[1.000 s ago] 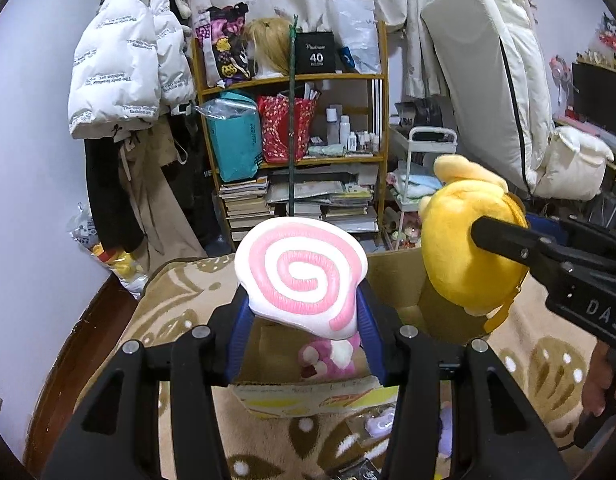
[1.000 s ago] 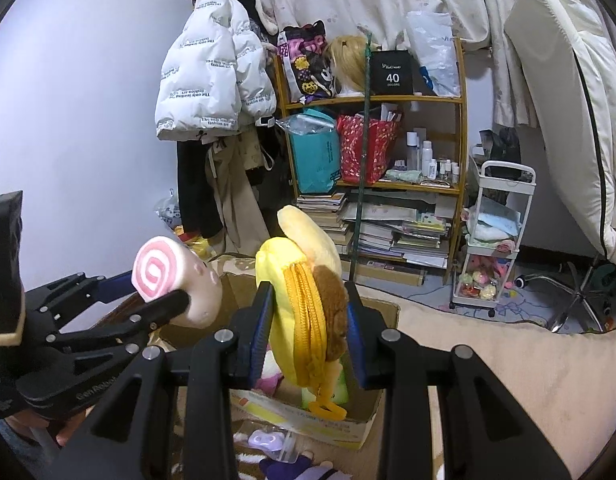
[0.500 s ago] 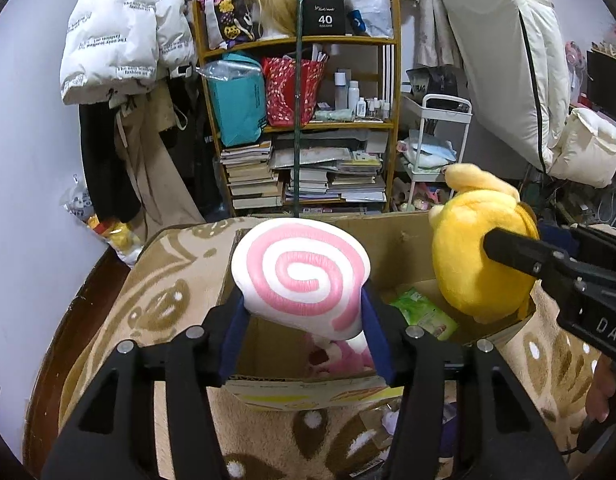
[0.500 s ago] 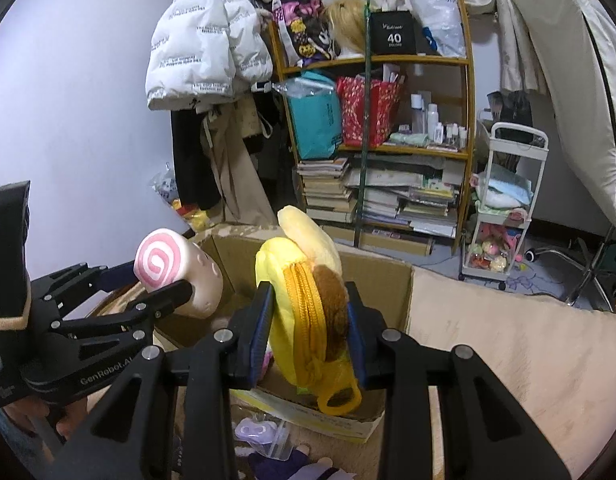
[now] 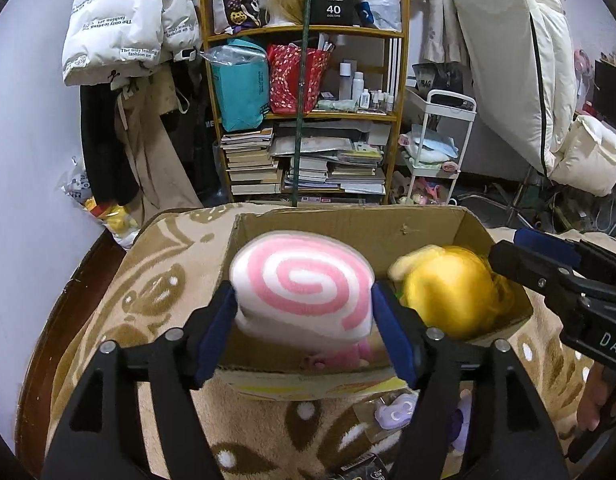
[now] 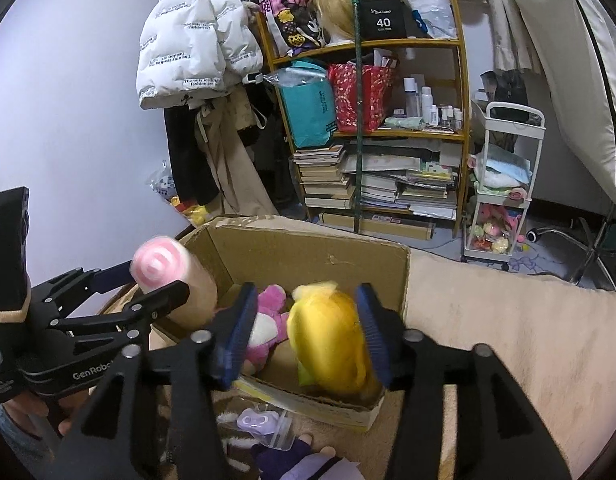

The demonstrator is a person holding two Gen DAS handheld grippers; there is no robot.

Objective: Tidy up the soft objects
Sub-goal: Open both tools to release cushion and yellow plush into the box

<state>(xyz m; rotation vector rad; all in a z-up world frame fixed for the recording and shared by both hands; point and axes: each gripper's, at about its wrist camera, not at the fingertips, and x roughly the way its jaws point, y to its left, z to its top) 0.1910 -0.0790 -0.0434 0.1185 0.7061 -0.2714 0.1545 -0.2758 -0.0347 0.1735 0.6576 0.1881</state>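
Patterned brown blanket (image 5: 156, 280), cardboard box (image 5: 348, 224), cluttered bookshelf (image 5: 308, 120)

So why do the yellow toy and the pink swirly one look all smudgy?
Right wrist view: the yellow plush and the swirl plush smear with motion blur. Left wrist view: the yellow plush is soft-edged; the shelf bows from the fisheye lens.

Both jaws have just been opening; swirl plush (image 5: 304, 284) and yellow plush (image 6: 328, 344) dropped boxward.

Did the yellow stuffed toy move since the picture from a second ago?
Yes. The yellow toy has gone down: it was above the cardboard box's rim, and now it sits low inside, between the right gripper's just-opened jaws.
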